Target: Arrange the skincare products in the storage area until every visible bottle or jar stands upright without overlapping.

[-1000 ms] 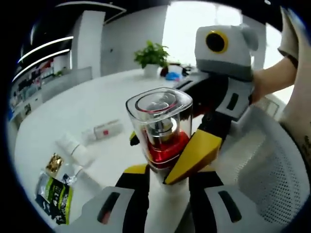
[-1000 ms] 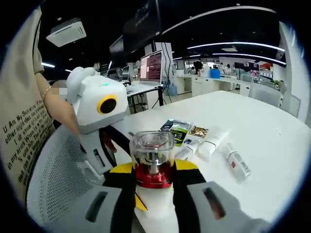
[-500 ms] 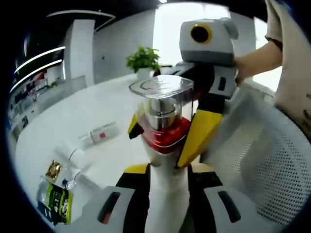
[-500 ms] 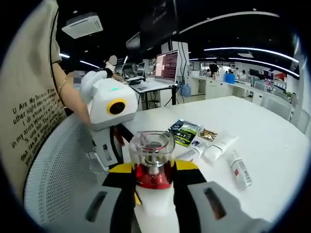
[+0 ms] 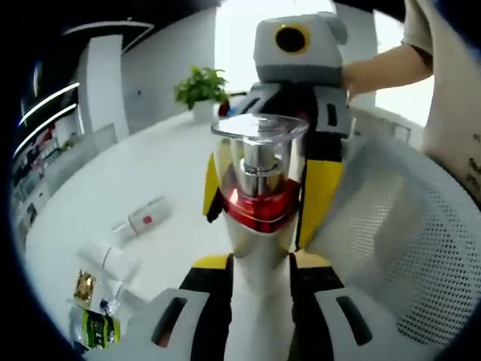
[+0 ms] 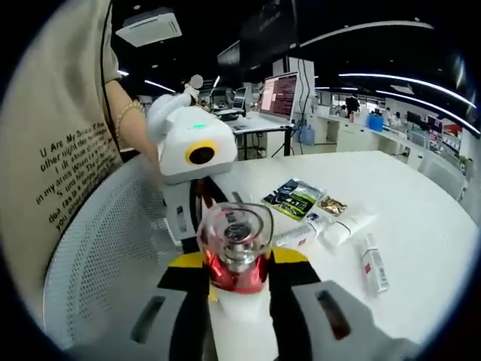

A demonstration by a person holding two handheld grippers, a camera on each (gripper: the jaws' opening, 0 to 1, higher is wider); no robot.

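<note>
1. Left gripper view: round white table (image 5: 143, 180); on its near left lie a green-black sachet (image 5: 95, 329), a small gold packet (image 5: 83, 285), a white tube (image 5: 113, 259) and a small white bottle with a red label (image 5: 141, 219), flat.
2. Far: potted green plant (image 5: 200, 87), bright window.
3. Left gripper (image 5: 259, 259) clamps the white pump bottle with red collar and clear cap (image 5: 258, 188), upright; right gripper (image 5: 301, 143) grips its collar.
4. Right: white mesh basket (image 5: 398, 248).
5. Right gripper view: open office, monitor (image 6: 278, 94) far.
</note>
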